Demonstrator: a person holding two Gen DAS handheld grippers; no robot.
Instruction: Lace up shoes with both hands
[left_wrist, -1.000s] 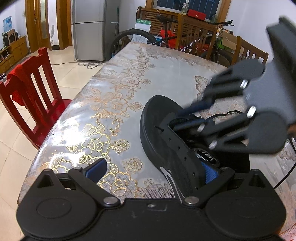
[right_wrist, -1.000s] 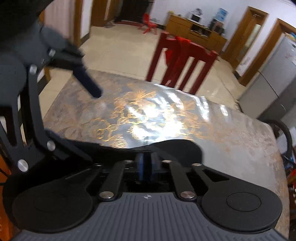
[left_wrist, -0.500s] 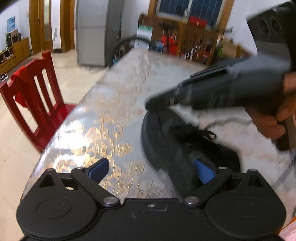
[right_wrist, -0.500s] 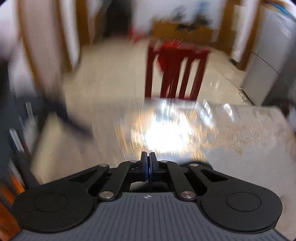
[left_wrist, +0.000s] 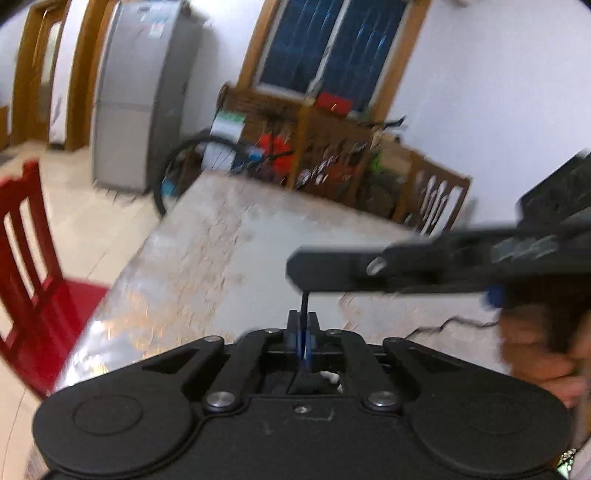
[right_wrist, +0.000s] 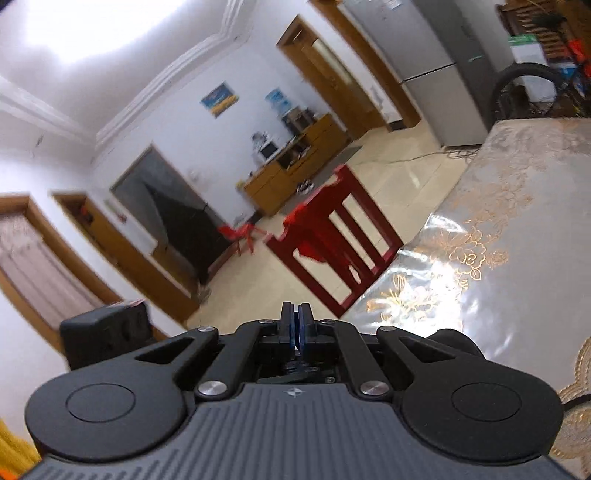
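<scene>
We see the left gripper (left_wrist: 303, 325), jaws just closed, pinching a black shoelace (left_wrist: 304, 303) that runs straight up to the right gripper (left_wrist: 299, 269), also shut, over the table (left_wrist: 229, 236).

Black lace (left_wrist: 303, 301) – taut, upright – shoe unseen.

Both grippers closed, held close together above the table

The left gripper (left_wrist: 303, 332) has its jaws pressed together, just having closed, with a thin dark lace (left_wrist: 303, 301) pinched between them and rising to the right gripper (left_wrist: 295, 267), which reaches across in front from the right, a hand (left_wrist: 543, 347) wrapped round its handle. In its own view the right gripper (right_wrist: 296, 328) is tilted, its pads meeting.
</scene>
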